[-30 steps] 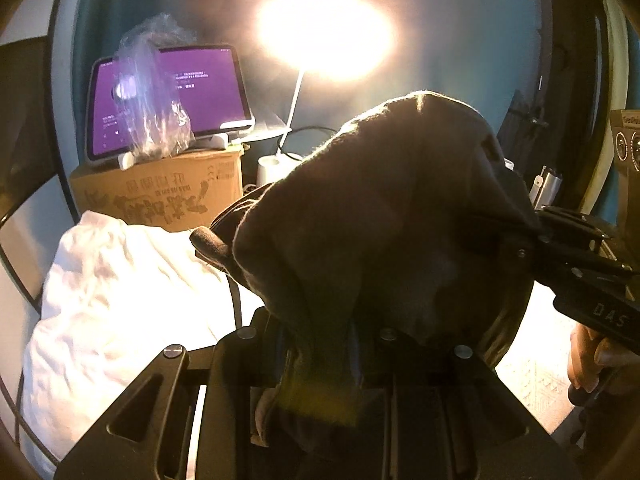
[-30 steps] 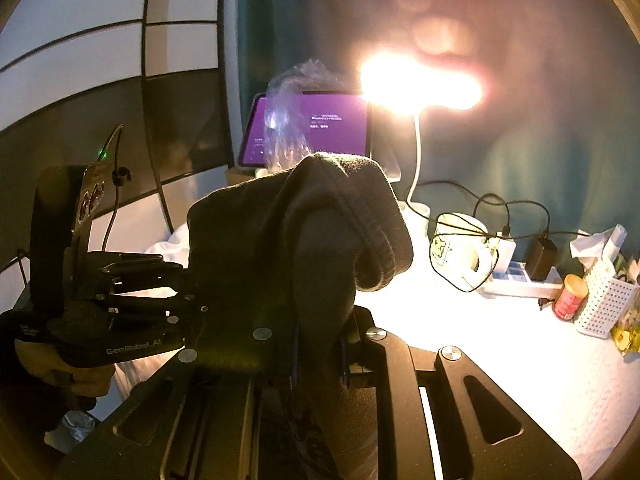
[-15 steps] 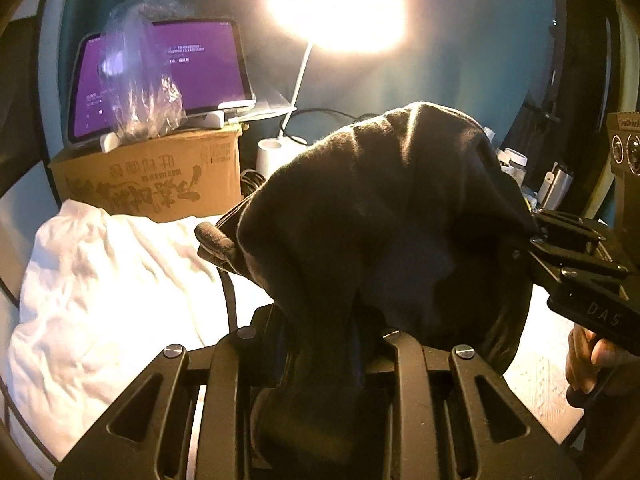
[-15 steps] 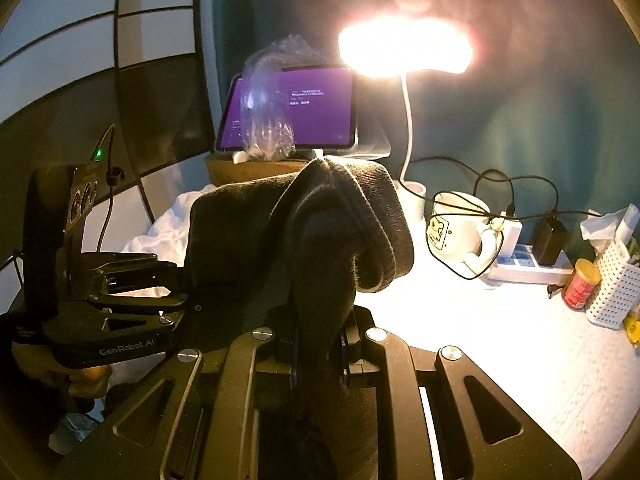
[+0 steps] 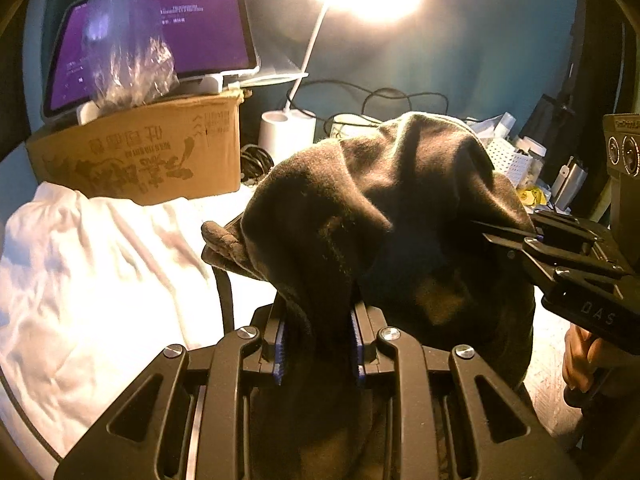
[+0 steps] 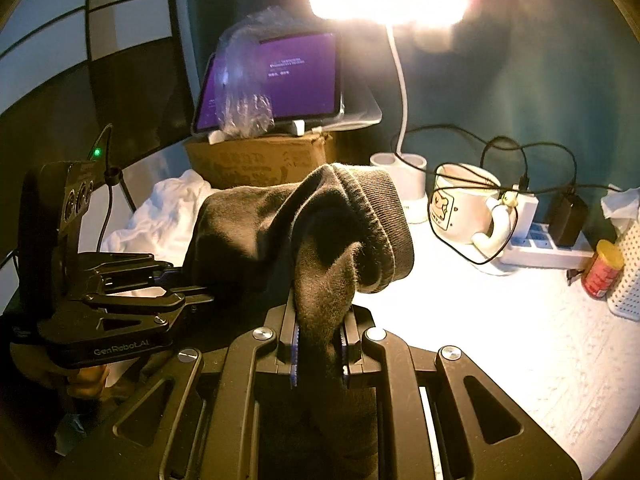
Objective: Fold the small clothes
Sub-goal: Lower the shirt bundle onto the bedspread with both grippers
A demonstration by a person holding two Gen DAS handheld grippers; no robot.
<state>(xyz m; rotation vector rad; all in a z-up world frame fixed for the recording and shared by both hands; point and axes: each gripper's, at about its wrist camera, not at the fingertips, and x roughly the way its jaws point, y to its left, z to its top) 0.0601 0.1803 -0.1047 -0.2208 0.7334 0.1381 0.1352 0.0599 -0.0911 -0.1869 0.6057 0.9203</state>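
A dark brown sock (image 5: 400,208) hangs bunched between my two grippers, above the table. My left gripper (image 5: 318,336) is shut on one end of the sock, which fills the gap between its blue pads. My right gripper (image 6: 318,332) is shut on the other end; the ribbed cuff (image 6: 380,232) folds over above its fingers. In the left wrist view the right gripper (image 5: 496,236) comes in from the right and pinches the sock's side. In the right wrist view the left gripper (image 6: 200,294) comes in from the left and holds the sock (image 6: 256,232).
A white cloth (image 5: 92,280) lies crumpled at the left. Behind it a cardboard box (image 5: 140,152) carries a purple-lit tablet (image 6: 296,76) and a plastic bag. A lit desk lamp (image 6: 396,4), a white mug (image 6: 464,204), a power strip (image 6: 540,248), a red jar (image 6: 602,264) and a white basket stand on the white table (image 6: 500,320).
Both grippers have come down with the sock held between them; the lamp and tablet now sit higher in both views. The sock stays gripped at both ends.
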